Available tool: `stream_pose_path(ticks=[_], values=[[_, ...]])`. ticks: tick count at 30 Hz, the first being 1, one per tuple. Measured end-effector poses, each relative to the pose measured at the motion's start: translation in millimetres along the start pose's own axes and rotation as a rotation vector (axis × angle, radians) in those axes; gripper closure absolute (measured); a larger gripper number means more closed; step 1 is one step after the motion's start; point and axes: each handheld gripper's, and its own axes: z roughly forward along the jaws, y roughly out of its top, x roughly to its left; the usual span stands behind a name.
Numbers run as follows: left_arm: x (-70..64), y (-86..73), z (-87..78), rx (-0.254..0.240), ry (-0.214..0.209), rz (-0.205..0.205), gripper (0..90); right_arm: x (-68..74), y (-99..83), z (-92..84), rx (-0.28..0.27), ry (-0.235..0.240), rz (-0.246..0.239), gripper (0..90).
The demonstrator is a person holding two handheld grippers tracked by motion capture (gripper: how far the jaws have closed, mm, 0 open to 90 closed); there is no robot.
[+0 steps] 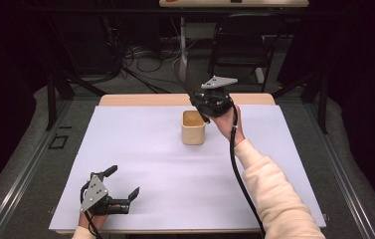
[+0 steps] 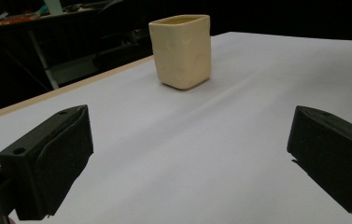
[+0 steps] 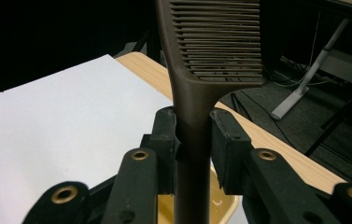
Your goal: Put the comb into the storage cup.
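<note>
Above the cup (image 1: 193, 128), the right claw (image 3: 193, 140) grips a comb (image 3: 211, 42); left claw (image 2: 187, 154) gapes empty.

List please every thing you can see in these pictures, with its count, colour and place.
comb: 1, dark brown, handle clamped in right gripper, above the cup
cup: 1, cream, upright on the sheet, far middle
sheet: 1, white, covers the table
table: 1, wooden, edge shows at far side
chair: 1, black, behind the table
left gripper: 1, black, open, near left of sheet
right gripper: 1, black, shut on comb
</note>
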Motion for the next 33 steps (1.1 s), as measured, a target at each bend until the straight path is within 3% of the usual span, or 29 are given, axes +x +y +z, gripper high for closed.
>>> stream_pose_path(ticks=[33], values=[[0.3, 0.0, -0.7, -0.001, 0.002, 0.001, 0.3, -8.9, -0.4, 12.8, -0.043, -0.031, 0.013, 72.3]])
